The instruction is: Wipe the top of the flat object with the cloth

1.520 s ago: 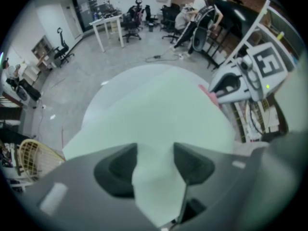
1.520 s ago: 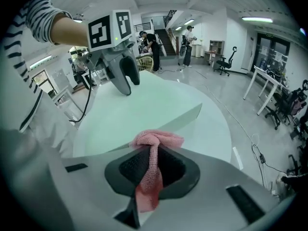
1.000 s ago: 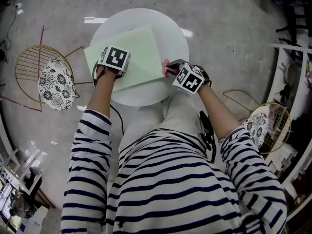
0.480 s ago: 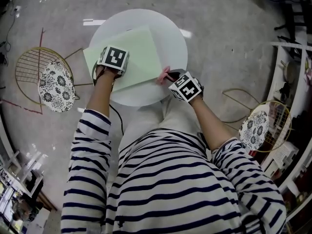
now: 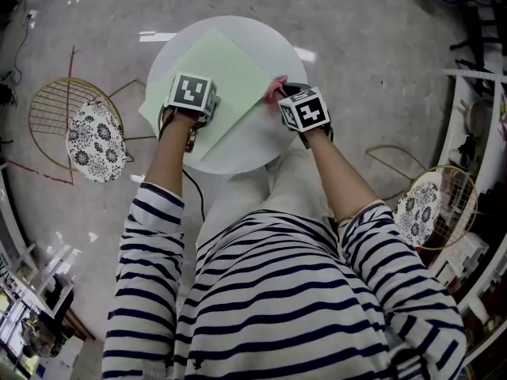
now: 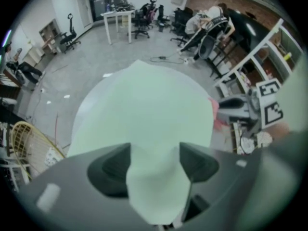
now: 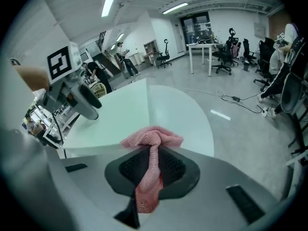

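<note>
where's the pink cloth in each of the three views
Head view: pink cloth right of centre near the top, at the right edge of the green sheet.
Left gripper view: far right, just off the sheet's right edge.
Right gripper view: low centre, pinched in the jaws of the right gripper.
Shared landmark: the green sheet on the round white table.

The flat sheet (image 5: 226,85) is pale mint green. The round table (image 5: 285,54) is plain white. The cloth (image 7: 151,143) is pink with a fine mesh knit. The left marker cube (image 5: 192,92) and the right marker cube (image 5: 305,109) carry black-and-white square patterns. The person's shirt (image 5: 269,291) is striped navy and white. The chair cushion (image 5: 95,139) is white with black flowers, its wire frame (image 5: 51,105) gold. The floor (image 5: 380,70) is mottled grey.
</note>
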`<state>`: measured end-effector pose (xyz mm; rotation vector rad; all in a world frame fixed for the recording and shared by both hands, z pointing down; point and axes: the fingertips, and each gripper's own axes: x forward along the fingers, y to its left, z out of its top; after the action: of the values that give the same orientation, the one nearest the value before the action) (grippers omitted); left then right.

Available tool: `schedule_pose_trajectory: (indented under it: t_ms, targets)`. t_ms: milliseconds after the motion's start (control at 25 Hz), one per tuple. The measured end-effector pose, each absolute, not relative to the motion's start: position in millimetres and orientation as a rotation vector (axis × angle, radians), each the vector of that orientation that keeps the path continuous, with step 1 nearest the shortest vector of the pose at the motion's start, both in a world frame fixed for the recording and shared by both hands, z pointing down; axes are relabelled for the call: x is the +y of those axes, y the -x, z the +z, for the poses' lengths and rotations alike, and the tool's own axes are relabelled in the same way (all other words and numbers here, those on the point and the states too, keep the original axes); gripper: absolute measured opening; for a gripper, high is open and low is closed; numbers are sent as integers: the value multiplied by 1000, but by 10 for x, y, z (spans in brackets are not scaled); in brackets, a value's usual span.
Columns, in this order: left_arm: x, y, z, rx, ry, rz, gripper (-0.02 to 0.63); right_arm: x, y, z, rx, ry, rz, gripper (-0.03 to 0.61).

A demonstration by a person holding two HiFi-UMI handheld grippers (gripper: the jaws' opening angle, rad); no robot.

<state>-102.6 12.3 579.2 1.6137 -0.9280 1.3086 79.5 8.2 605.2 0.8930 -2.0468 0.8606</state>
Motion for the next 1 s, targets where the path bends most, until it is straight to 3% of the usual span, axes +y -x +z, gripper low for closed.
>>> schedule_pose_trajectory:
  t_ms: [520, 1000]
  targets:
    - [219, 506, 5767, -804, -1592, 1066, 307, -949, -433, 5912, -2122, -802, 657, 44]
    - [178, 541, 5816, -863, -1567, 1016, 276, -407, -479, 5898, -2172, -540, 650, 44]
